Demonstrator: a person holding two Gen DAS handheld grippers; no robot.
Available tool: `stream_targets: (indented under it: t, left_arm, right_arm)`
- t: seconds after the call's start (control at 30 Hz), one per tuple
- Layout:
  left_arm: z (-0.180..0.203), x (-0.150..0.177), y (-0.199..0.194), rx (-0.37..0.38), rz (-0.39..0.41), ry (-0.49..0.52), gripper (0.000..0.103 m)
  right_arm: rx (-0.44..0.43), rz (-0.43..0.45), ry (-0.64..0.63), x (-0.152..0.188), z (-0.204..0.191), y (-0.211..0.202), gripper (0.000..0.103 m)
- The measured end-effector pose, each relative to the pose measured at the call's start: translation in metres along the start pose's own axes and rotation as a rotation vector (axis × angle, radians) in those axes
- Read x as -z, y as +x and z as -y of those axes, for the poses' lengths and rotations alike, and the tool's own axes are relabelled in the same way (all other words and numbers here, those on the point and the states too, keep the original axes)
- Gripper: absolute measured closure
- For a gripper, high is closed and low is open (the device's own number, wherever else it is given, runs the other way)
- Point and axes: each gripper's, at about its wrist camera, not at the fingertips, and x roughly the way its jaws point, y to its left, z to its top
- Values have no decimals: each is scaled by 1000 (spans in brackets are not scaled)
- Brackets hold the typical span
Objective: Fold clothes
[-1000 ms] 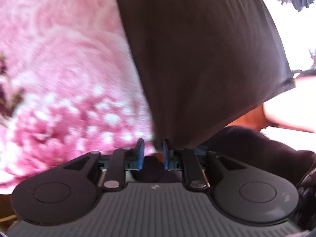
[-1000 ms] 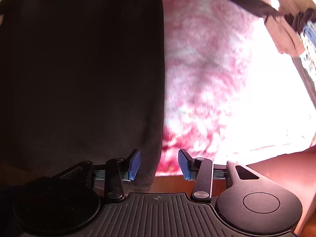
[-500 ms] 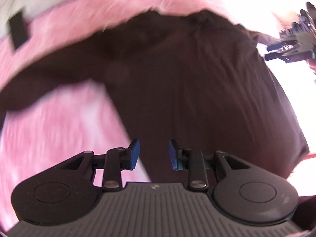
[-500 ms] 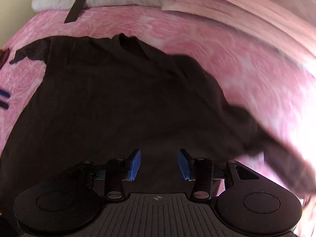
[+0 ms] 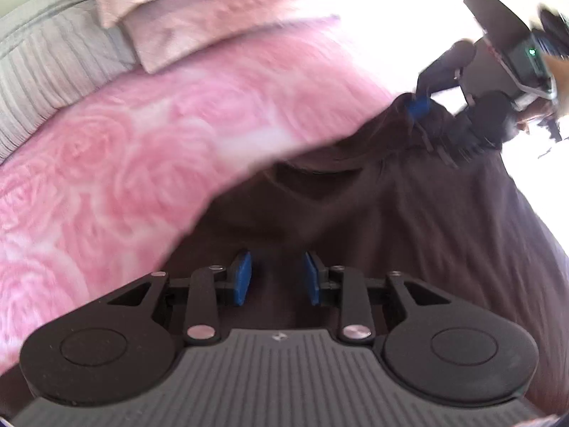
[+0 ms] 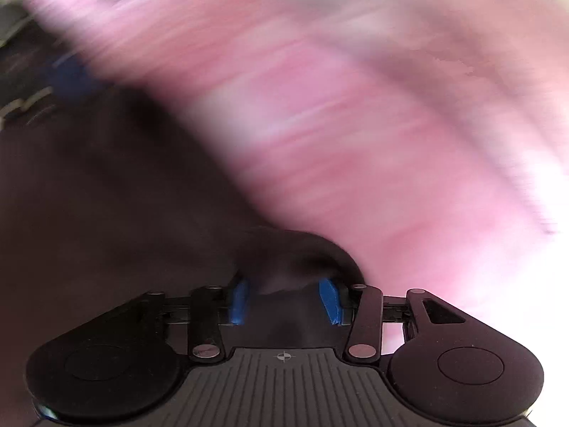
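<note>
The dark shirt (image 5: 409, 220) lies spread on the pink rose-patterned bedspread (image 5: 124, 149), with its neckline dipping toward my left camera and the body filling the lower right of that view. In the right wrist view it covers the left half, badly smeared by motion, with the pink cover beyond it.

My left gripper (image 5: 275, 277) hangs over the cloth near its edge with the blue pads standing apart. Its jaws have just been opening, and I see only flat fabric below the gap, nothing pinched, so I call it released. My right gripper (image 6: 284, 297) shows a dark hump of shirt bulging up between its pads. Its jaws have just been closing a little, but through this blur I cannot tell whether the pads press on that fold or merely straddle it. Seen from the left wrist, that gripper sits at the shirt's far top corner, one blue pad (image 5: 418, 106) against the cloth there.

I judge the step in hand is taking hold at the top of the shirt, one gripper at each side, ready for a fold. To do it well I should slow both hands so the views sharpen, set the left pads astride the edge rather than over the middle of the panel, and clamp only once I see one layer rise between them. I want both grips level with each other, or the fold will come out skewed. The pillows (image 5: 213, 17) sit well clear at the head of the bed.
</note>
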Motion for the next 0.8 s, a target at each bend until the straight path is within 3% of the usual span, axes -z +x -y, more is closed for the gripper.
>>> stream_targets:
  t: [0.03, 0.1, 0.2, 0.37, 0.5, 0.57, 0.7, 0.8]
  left_arm:
    - [-6, -6, 4, -8, 11, -20, 76]
    - [-15, -14, 10, -26, 16, -38, 74]
    - [-18, -24, 19, -45, 3, -12, 73]
    - [-17, -36, 35, -64, -20, 57, 71]
    - [-24, -37, 59, -108, -74, 59, 69]
    - [-29, -41, 64, -131, -48, 50, 70]
    - [-39, -53, 67, -195, -19, 60, 70]
    - [-48, -56, 65, -187, -24, 35, 67]
  right_arm:
    - [73, 67, 99, -6, 22, -3, 59]
    - [121, 105, 215, -8, 51, -7, 59]
    - [66, 93, 219, 0, 60, -6, 59]
    - [-33, 80, 154, 9, 26, 12, 59]
    - [-45, 23, 133, 17, 18, 38, 59]
    - [-54, -2, 145, 22, 20, 42, 59]
    - [18, 45, 206, 18, 34, 40, 59]
    - [40, 39, 236, 17, 38, 36, 59]
